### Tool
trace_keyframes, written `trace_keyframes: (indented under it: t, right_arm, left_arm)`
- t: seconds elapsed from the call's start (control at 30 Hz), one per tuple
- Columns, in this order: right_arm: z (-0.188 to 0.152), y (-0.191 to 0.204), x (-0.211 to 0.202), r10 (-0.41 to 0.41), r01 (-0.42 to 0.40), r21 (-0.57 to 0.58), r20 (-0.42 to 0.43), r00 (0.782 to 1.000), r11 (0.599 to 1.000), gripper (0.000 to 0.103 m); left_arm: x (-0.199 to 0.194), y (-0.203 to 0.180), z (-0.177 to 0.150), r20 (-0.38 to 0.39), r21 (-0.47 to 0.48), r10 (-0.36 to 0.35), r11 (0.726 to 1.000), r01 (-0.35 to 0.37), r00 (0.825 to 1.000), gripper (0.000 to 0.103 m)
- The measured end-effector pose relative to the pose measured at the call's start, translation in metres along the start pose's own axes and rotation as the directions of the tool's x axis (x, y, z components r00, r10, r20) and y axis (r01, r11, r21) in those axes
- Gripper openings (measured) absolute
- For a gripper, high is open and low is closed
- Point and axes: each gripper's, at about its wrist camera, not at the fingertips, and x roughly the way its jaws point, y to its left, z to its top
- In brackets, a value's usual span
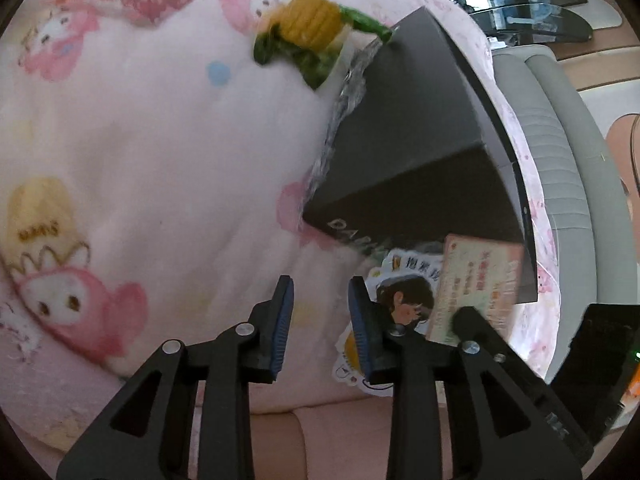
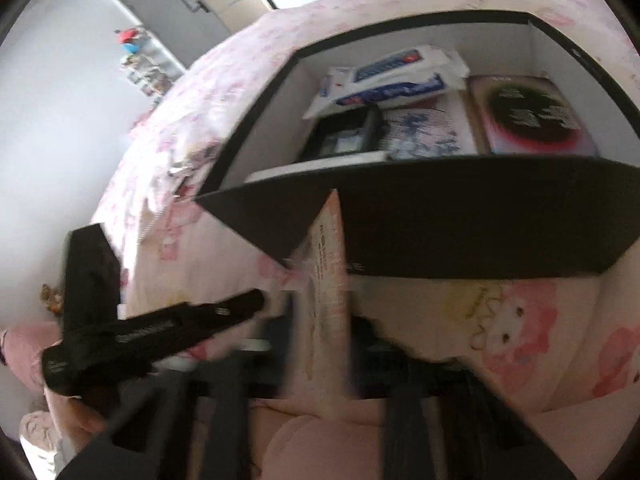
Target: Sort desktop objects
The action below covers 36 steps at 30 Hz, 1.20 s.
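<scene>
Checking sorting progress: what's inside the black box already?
Inside the black box: a white wipes pack, a black device, a blue-patterned item and a dark-covered booklet. The near wall hides anything beneath.

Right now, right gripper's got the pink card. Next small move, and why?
Probably lift and carry it forward over the box rim, then release. The right gripper is shut on the pink card, which is outside the near wall, and other items already lie inside.
</scene>
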Motion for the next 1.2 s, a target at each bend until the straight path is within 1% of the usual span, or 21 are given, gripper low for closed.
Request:
trace_keyframes:
  t: [0.17,0.27,0.33,0.37,0.4,0.47,0.6,0.67,0.73,0.87,0.97,1.03,1.1,1.2]
  right_arm:
    - [0.000,-0.001,-0.011,0.098,-0.098,0.007,0.021,0.995,0.995,0.001]
    - [-0.001,-0.003,-0.017,0.124,-0.125,0.018,0.043,0.991,0.992,0.001]
    - [0.000,-0.003,-0.022,0.165,-0.167,0.030,0.058,0.985,0.985,0.001]
    - [0.000,-0.003,-0.025,0.188,-0.190,0.035,0.067,0.980,0.981,0.001]
    - [0.001,-0.002,-0.027,0.212,-0.215,0.038,0.073,0.975,0.976,0.001]
    - [0.001,-0.001,-0.031,0.242,-0.246,0.038,0.083,0.967,0.968,0.001]
    - [0.000,-0.005,-0.035,0.289,-0.295,0.057,0.088,0.953,0.954,0.001]
    - [0.000,-0.007,-0.036,0.301,-0.307,0.065,0.095,0.949,0.949,0.001]
    - [0.001,-0.009,-0.042,0.316,-0.324,0.064,0.106,0.943,0.944,0.001]
    - [0.003,-0.015,-0.051,0.337,-0.347,0.061,0.128,0.933,0.936,0.001]
    - [0.004,-0.025,-0.049,0.349,-0.362,0.102,0.124,0.929,0.927,0.001]
    - [0.004,-0.029,-0.050,0.361,-0.375,0.116,0.130,0.924,0.920,0.001]
    - [0.005,-0.029,-0.053,0.358,-0.373,0.110,0.138,0.923,0.921,0.001]
    - [0.007,-0.030,-0.056,0.344,-0.360,0.110,0.141,0.928,0.926,0.001]
  left_arm:
    - [-0.006,0.006,0.002,0.016,-0.037,-0.028,0.999,0.029,0.999,0.031]
    - [-0.016,0.007,0.002,0.063,-0.042,-0.047,0.998,0.049,0.997,0.031]
    - [-0.026,0.006,0.001,0.106,-0.035,-0.089,0.995,0.093,0.990,0.031]
    - [-0.030,0.005,0.001,0.117,-0.031,-0.120,0.992,0.125,0.986,0.035]
    - [-0.033,0.004,0.001,0.123,-0.030,-0.150,0.988,0.154,0.981,0.036]
    - [-0.034,0.005,0.001,0.121,-0.040,-0.177,0.982,0.183,0.977,0.043]
    - [-0.033,0.009,0.001,0.104,-0.076,-0.217,0.971,0.226,0.971,0.047]
    - [-0.033,0.010,0.000,0.101,-0.084,-0.215,0.971,0.223,0.971,0.052]
    - [-0.032,0.011,-0.001,0.098,-0.092,-0.215,0.970,0.224,0.972,0.053]
    - [-0.025,0.014,0.002,0.092,-0.116,-0.251,0.958,0.261,0.964,0.055]
    - [-0.022,0.019,-0.001,0.091,-0.138,-0.250,0.955,0.261,0.964,0.056]
    - [-0.022,0.019,0.002,0.099,-0.149,-0.290,0.941,0.303,0.952,0.057]
    - [-0.024,0.017,0.004,0.117,-0.139,-0.331,0.928,0.345,0.936,0.058]
    - [-0.027,0.011,0.005,0.123,-0.103,-0.349,0.927,0.362,0.929,0.058]
